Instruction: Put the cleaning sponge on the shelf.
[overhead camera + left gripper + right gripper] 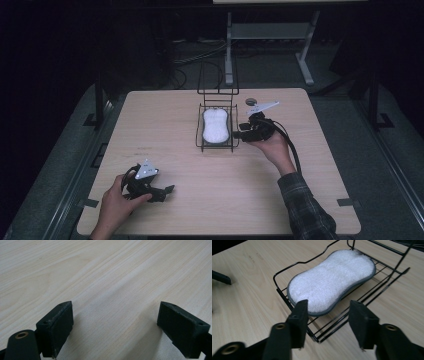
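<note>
step: sponge (332, 287) lies in rack (284, 296), let go | right gripper (328, 315) fingers apart, sponge just past them | left gripper (115, 322) wide apart, nothing between | next: probably pull right gripper clear

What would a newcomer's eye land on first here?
The white sponge lying flat in the black wire rack at the table's far middle stands out against the dark room. The right gripper sits open just beside the rack's right edge, nothing between its pads. The left gripper rests open on bare wood near the front left.
</note>
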A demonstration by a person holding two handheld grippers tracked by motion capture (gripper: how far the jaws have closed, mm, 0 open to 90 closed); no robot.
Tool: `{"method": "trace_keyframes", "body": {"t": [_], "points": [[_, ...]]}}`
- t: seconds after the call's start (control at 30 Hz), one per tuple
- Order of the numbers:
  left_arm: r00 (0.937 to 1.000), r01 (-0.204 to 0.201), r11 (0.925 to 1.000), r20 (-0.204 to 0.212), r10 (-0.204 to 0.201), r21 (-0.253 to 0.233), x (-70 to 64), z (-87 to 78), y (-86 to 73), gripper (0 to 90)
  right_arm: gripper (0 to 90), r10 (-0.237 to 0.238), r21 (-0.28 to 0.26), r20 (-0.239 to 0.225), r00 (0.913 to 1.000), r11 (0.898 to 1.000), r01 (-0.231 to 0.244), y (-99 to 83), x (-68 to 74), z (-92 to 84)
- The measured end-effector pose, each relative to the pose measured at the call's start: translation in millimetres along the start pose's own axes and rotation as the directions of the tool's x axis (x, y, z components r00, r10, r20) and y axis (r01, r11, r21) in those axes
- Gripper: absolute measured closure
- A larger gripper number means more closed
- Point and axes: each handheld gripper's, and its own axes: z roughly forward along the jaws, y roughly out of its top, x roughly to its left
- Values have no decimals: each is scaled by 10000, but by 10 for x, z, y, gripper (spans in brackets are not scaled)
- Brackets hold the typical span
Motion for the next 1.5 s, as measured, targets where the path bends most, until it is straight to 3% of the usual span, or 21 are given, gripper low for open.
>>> {"method": "trace_keyframes", "body": {"t": [0.13, 0.3, 0.8, 1.5], "points": [[10000, 2, 10000, 0, -2, -2, 0, 0, 0, 127, 335, 48, -79, 313, 9995, 10000, -46, -41, 3, -99], [10000, 3, 10000, -1, -3, -3, 0, 0, 0, 127, 271, 302, -115, 396, 9988, 9995, -298, -120, -15, -213], [10000, 4, 10000, 1, -4, -2, 0, 0, 0, 127, 268, 172, -352, 737, 9971, 9993, -146, -378, 31, -504], [10000, -16, 10000, 0, 16, 6, 1, -1, 0, 127, 265, 548, -290, 1059, 9929, 9982, -520, -992, 63, -869]]}}
